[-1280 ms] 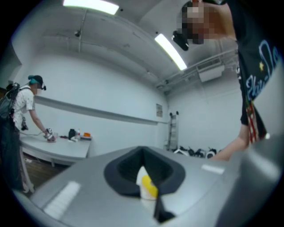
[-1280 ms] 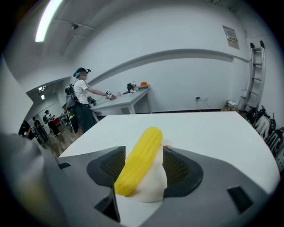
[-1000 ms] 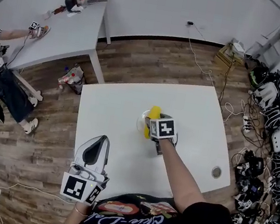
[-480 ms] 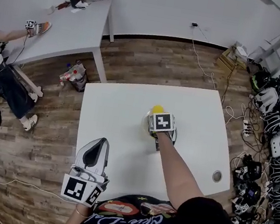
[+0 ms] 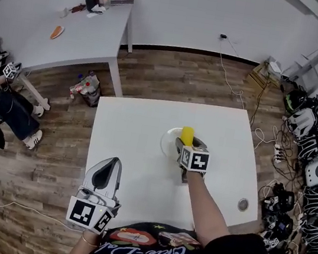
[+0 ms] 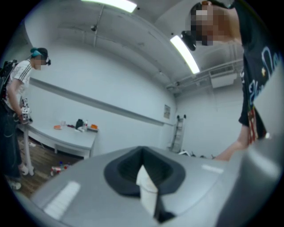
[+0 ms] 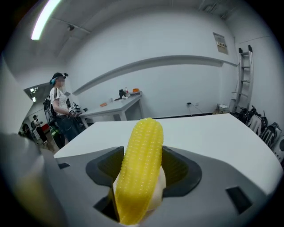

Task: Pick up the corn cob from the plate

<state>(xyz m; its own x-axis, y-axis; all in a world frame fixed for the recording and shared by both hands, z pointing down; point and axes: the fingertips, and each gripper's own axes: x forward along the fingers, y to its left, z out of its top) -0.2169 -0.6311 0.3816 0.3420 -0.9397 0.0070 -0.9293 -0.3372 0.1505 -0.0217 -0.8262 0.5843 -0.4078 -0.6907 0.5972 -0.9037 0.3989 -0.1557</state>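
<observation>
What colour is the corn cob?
The corn cob is bright yellow, seen best in the right gripper view.

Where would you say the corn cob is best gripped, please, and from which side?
Across its narrow width, near the end facing the person, coming in along its length. The corn cob is long and round, so its two long flanks are easy to span; the right gripper holds it just so, fingers on either flank, tip pointing away.

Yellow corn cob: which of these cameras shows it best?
The right gripper view: the yellow corn cob fills the middle, kernels clear, gripped by the right gripper. The head view shows only a small yellow end by the pale round plate. The left gripper view misses it.
</observation>
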